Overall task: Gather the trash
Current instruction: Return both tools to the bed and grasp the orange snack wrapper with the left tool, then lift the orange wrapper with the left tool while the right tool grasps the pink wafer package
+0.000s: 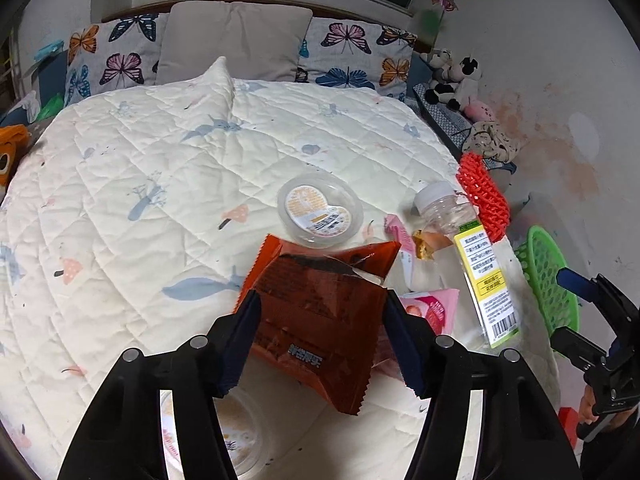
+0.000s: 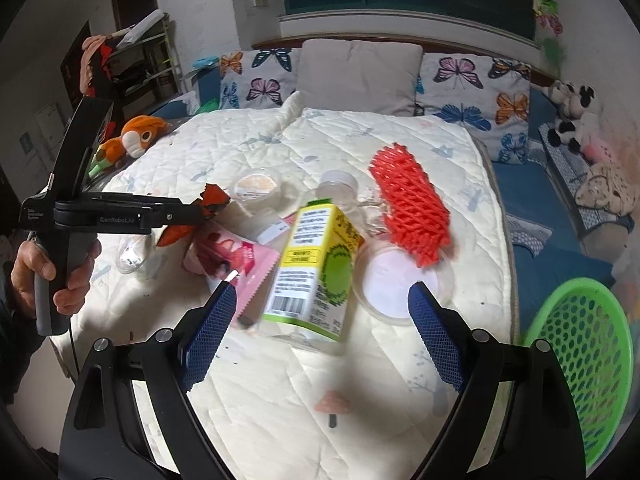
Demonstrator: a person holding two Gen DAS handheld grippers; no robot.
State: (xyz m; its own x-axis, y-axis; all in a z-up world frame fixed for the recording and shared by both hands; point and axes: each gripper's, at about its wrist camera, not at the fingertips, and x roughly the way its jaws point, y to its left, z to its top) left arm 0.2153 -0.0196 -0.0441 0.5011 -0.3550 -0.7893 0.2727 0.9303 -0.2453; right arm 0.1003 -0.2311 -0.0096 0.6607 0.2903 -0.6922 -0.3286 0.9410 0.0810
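Note:
My left gripper [image 1: 320,340] is shut on an orange-brown snack wrapper [image 1: 320,312] and holds it above the quilt; it also shows in the right wrist view [image 2: 200,212]. My right gripper [image 2: 322,332] is open and empty, just in front of a clear bottle with a yellow-green label [image 2: 316,264], which also shows in the left wrist view [image 1: 480,264]. Around it lie a pink wrapper [image 2: 236,260], a red foam net [image 2: 408,208], a clear lid [image 2: 400,284] and a plastic cup [image 1: 320,210].
A green perforated basket [image 2: 584,364] stands off the bed's right edge, also in the left wrist view [image 1: 548,280]. Butterfly pillows [image 1: 348,52] and a grey cushion [image 1: 236,40] line the headboard. Plush toys [image 2: 572,120] sit at the right. Another cup [image 1: 240,436] lies below my left gripper.

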